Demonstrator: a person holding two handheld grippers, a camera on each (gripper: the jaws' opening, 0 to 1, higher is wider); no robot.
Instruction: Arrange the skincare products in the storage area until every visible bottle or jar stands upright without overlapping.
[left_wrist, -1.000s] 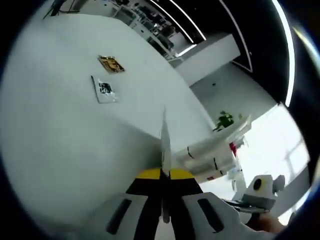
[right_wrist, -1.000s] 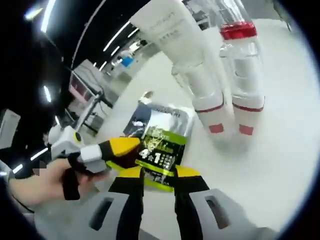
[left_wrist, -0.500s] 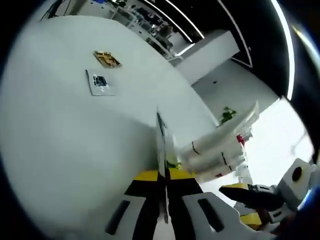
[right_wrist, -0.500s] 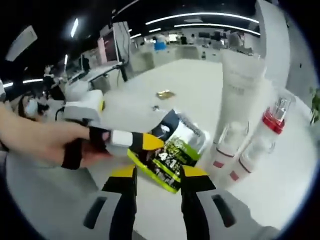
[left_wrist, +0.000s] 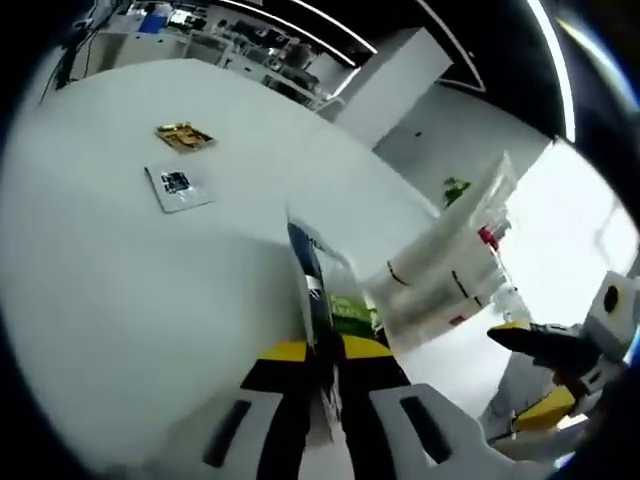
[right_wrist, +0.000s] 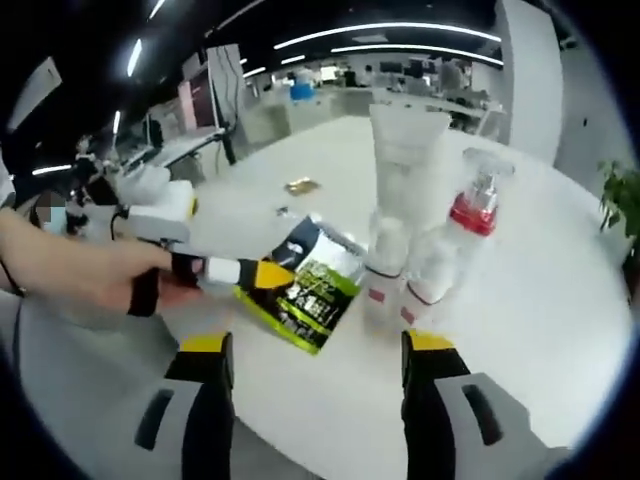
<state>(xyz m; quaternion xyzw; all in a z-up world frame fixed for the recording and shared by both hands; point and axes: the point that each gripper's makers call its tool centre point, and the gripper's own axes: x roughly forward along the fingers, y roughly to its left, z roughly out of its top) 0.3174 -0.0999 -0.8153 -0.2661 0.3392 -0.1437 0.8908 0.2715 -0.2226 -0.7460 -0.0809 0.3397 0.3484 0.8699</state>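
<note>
A wide white table (right_wrist: 560, 330) fills an open office under strip lights. To the left in the right gripper view, the left gripper (right_wrist: 262, 274) pinches the green-and-black sachet (right_wrist: 305, 285) by its edge, and in the left gripper view the packet stands edge-on between its closed jaws. The right gripper (right_wrist: 318, 375), which half a second ago sat narrow around that sachet, now stands wide and empty, so the packet has passed to the left hand. Rightward, the white tube (right_wrist: 398, 190) and the red-collared clear bottle (right_wrist: 455, 240) stand upright, touching, so only placing the sachet seems left.
</note>
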